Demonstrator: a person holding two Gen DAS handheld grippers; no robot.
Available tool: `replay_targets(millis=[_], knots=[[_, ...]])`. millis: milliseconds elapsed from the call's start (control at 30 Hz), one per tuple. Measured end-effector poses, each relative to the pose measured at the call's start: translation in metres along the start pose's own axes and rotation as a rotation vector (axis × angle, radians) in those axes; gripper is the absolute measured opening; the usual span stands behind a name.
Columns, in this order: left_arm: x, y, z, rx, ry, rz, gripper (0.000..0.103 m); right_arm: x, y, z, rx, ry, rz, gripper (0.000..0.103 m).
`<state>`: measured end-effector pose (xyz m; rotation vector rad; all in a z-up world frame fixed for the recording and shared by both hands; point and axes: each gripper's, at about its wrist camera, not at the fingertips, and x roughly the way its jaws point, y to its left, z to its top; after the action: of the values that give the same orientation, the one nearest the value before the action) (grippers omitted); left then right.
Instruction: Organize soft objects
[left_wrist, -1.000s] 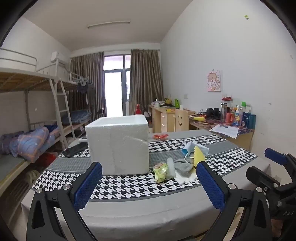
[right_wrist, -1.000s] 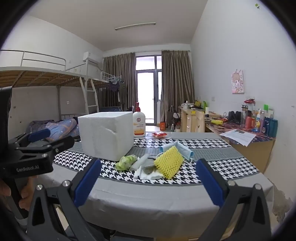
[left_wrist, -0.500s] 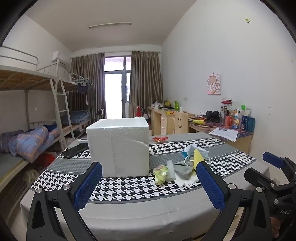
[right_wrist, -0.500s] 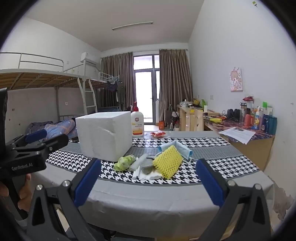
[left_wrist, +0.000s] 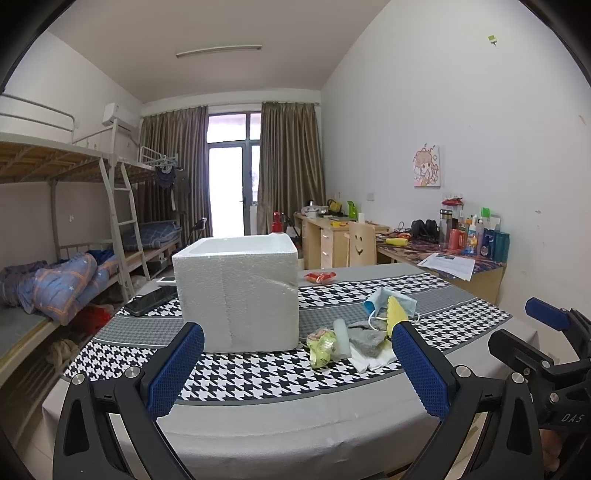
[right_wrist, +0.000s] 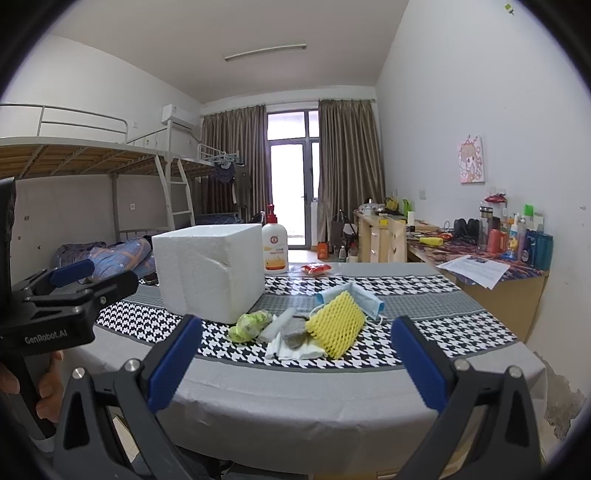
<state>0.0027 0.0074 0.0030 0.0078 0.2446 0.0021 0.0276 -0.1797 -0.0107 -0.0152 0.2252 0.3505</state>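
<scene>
at the bottom of each frame, the left gripper (left_wrist: 297, 367) and right gripper (right_wrist: 295, 363) hang spread apart, holding nothing. mid-frame, the soft pile (right_wrist: 314, 326) sits just beside the foam box (right_wrist: 210, 271), probably its bin.

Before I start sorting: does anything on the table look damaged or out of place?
The white foam box has a cracked, dented front face near its upper corner. The soft items, including the yellow foam net and blue face mask, lie heaped beside it, not inside.
</scene>
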Motion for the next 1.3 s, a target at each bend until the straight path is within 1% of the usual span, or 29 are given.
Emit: replay_targets(millis=[533, 900, 1167, 1300], knots=[[0.0, 0.0, -0.002, 0.004, 0.01, -0.001, 0.102, -0.003, 0.001, 0.002, -0.007, -0.007, 0.001, 0.103], [0.008, 0.002, -0.002, 0.001, 0.019, -0.012, 0.102, 0.005, 0.001, 0.004, -0.001, 0.009, -0.002, 0.103], [0.024, 0.004, -0.001, 0.005, 0.046, -0.02, 0.102, 0.016, -0.002, 0.007, 0.005, 0.024, -0.008, 0.103], [0.035, 0.007, 0.0, 0.001, 0.065, -0.027, 0.102, 0.021, -0.006, 0.011, 0.008, 0.029, -0.026, 0.103]])
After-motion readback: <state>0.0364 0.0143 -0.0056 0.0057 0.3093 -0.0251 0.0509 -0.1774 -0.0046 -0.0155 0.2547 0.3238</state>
